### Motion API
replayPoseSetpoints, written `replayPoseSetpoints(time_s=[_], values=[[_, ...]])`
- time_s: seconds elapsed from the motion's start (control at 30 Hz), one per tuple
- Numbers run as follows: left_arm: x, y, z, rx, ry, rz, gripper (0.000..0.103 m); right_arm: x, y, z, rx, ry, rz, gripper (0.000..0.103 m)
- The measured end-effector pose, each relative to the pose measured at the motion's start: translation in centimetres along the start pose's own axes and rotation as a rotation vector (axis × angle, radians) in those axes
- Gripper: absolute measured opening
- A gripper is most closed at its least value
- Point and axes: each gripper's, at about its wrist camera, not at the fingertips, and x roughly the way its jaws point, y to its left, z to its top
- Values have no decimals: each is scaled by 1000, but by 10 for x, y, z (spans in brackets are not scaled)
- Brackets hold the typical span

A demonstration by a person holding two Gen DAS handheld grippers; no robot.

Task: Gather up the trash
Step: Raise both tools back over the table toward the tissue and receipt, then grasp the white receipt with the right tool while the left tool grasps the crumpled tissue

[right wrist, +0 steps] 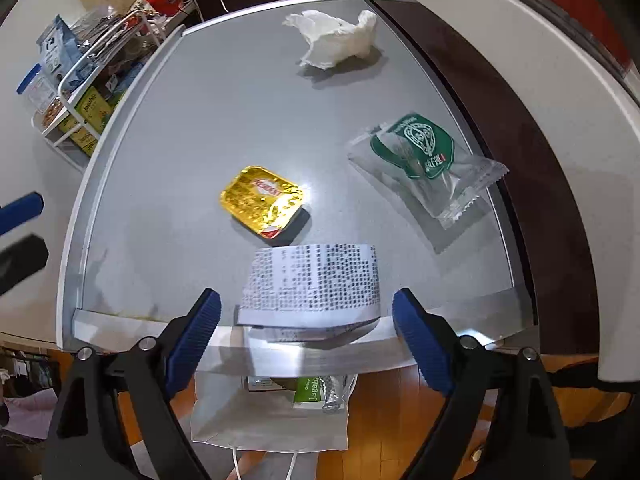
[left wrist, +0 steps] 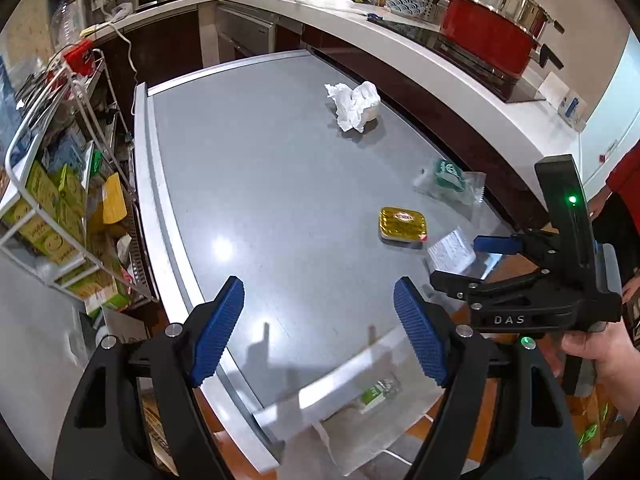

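The left gripper (left wrist: 320,328) hung with jaws apart and empty above the grey table (left wrist: 260,184), where crumpled tissue (left wrist: 354,106), a gold foil tub (left wrist: 402,222) and a receipt (left wrist: 450,250) lay.

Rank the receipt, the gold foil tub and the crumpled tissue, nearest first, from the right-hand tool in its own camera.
1. Receipt: at the table's near edge, between the open jaws.
2. Gold foil tub: mid-table, just beyond.
3. Crumpled tissue: far end of the table.

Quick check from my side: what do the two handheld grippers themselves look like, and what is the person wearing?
Both the left gripper and the right gripper have black frames, silver pivot bolts and blue ribbed pads. The right one reads "DAS" and shows green lights. A red garment is partly visible.
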Motion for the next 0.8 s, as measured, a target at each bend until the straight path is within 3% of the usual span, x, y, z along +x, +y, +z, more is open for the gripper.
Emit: replayPoseSetpoints(time_s=[0.17,0.2,0.4,0.53,0.6,0.67,0.8], values=[[13,1,18,33,10,-12,78,1,5,5,-29,4,2,53],[15,1,21,38,11,-15,78,1,6,5,-28,5,2,52],[37,-3,49,87,17,-18,78,1,6,4,-15,-1,-17,52],[64,-7,86,116,14,-2,78,3,6,4,7,-4,-23,53],[78,-10,109,118,9,14,79,2,4,2,26,-9,-29,56],[94,-16,133,121,5,17,89,2,1,1,45,-12,-25,63],[125,-30,174,169,-9,42,93,3,0,1,71,-14,-33,70]])
